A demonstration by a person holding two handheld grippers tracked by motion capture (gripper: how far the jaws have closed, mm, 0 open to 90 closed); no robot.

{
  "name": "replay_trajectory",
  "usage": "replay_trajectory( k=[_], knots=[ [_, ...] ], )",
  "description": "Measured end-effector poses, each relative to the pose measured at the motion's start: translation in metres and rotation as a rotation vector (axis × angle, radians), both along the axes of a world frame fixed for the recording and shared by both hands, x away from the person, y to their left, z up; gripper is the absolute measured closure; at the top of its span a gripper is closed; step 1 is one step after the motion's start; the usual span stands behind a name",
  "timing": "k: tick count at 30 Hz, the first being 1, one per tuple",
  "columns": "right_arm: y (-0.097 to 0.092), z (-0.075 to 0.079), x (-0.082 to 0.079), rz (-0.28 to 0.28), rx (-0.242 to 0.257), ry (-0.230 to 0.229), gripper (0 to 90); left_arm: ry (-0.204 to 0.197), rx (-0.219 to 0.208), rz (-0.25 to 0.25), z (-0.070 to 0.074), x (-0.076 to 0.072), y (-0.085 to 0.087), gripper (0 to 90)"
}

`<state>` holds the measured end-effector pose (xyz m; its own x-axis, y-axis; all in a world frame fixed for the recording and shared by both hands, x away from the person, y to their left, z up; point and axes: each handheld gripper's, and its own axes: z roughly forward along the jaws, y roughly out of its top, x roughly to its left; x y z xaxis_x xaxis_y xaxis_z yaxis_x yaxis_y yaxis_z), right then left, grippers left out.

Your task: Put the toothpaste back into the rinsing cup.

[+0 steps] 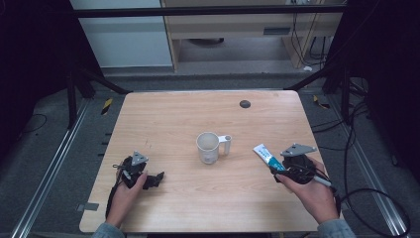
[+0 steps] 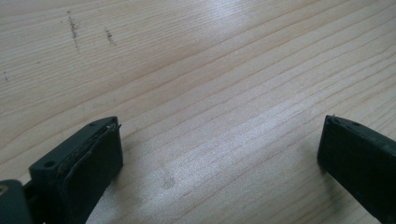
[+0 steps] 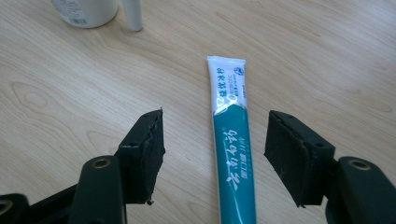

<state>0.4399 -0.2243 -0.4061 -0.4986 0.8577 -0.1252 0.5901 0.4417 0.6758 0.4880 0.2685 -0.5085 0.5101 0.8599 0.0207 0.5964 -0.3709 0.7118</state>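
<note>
The right tongs [image 3: 212,144] stand spread on either side of a toothpaste tube [image 3: 231,140], one black jaw to each flank, and neither pad touches it; bare wood shows between each pad and the tube. The straddle looks deliberate: the jaws are squared across the tube's narrow width, near its green lower half, so that a squeeze would catch it by the sides and not by the flat crimped end. From above, the tube [image 1: 266,154] lies flat on the table [image 1: 178,114], right of centre, its white crimped end pointing up and inward toward the mug, while the right hand [image 1: 309,191] bears the gripper over its near end. I cannot tell where the cap is; it lies under the gripper.

The white mug [image 1: 208,147] stands upright in the middle of the table, mouth open, handle turned toward the tube's side. Placed so, it seems the likely home for the tube, an easy short carry away.

Well apart, near the left front of the table, the left tongs [image 2: 219,140] rest low over bare wood, jaws wide with nothing between them. The left hand [image 1: 130,191] seems parked there to stay out of the way.
</note>
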Motion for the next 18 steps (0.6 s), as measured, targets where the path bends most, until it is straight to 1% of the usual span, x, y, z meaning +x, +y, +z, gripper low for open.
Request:
replay_trajectory(
  k=[2,4,5,6,7,9,12,14,18],
  knots=[
    [-0.004,0.007,0.001,0.002,-0.001,0.008,39.3,0.000,0.000,0.000,0.000,0.000,0.000,0.0],
    [-0.008,0.014,0.003,-0.007,0.008,0.009,39.7,0.000,0.000,0.001,0.000,0.000,0.000,0.0],
    [-0.011,0.022,0.005,-0.015,0.034,0.010,41.1,0.001,0.000,0.001,0.000,0.000,0.000,0.0],
    [-0.011,0.022,0.005,-0.015,0.034,0.010,41.1,0.000,0.000,0.001,0.000,0.000,0.000,0.0],
    [-0.012,0.026,0.006,-0.015,0.043,0.010,41.8,0.000,0.000,0.001,0.000,0.000,0.000,0.0],
    [-0.013,0.032,0.007,-0.011,0.031,0.005,42.6,0.001,0.000,0.001,0.000,0.000,0.000,0.0],
    [-0.014,0.037,0.010,-0.006,0.008,0.008,43.4,0.000,0.000,0.002,0.000,0.000,0.000,0.0],
    [-0.014,0.038,0.012,-0.005,-0.017,0.016,45.0,0.001,0.000,0.002,0.000,0.000,0.000,0.0],
    [-0.014,0.037,0.017,-0.005,-0.034,0.020,46.6,0.000,0.000,0.002,0.000,0.000,0.000,0.0]
  ],
)
